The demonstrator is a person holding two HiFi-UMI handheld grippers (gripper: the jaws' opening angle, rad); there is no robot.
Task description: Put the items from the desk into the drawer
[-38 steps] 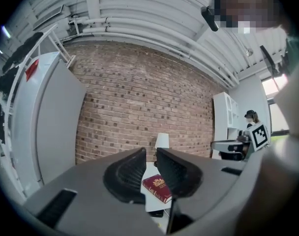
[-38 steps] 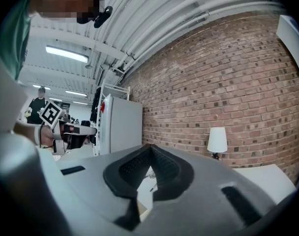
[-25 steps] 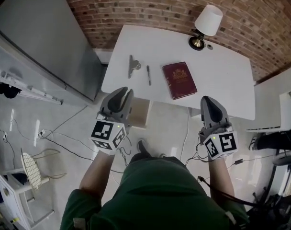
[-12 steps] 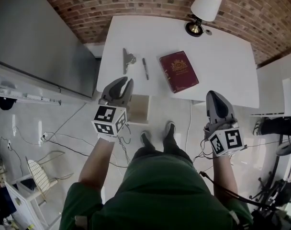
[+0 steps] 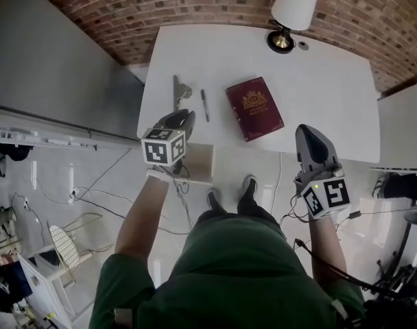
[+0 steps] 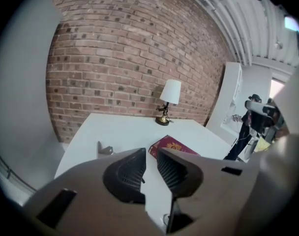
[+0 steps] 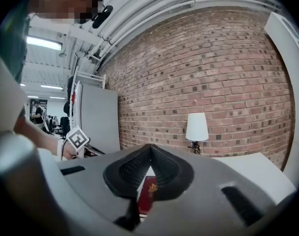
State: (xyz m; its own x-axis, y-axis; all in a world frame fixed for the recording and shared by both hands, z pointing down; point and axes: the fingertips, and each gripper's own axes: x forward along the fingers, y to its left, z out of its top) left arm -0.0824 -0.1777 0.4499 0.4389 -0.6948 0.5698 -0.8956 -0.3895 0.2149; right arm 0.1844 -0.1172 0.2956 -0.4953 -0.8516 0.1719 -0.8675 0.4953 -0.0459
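On the white desk [image 5: 332, 81] lie a dark red book [image 5: 254, 108], a black pen [image 5: 204, 105] and a grey metal clip [image 5: 175, 92]. My left gripper [image 5: 181, 117] hovers over the desk's front left edge, just short of the clip and pen; its jaws stand a narrow gap apart, empty. In the left gripper view, that gripper [image 6: 150, 154] points at the book [image 6: 174, 145], with the clip [image 6: 104, 149] to the left. My right gripper [image 5: 308, 130] hangs before the desk's front edge, right of the book, shut and empty. The book [image 7: 148, 191] shows below its closed tips [image 7: 149, 146].
A small lamp [image 5: 291, 12] with a white shade stands at the desk's back by the brick wall. A light wooden box-like part [image 5: 199, 162] sits under the desk's front edge. A grey cabinet [image 5: 57, 67] stands to the left. Cables lie on the floor [image 5: 92, 204].
My left gripper has moved forward, from in front of the desk to over its front left edge. My right gripper has hardly shifted.
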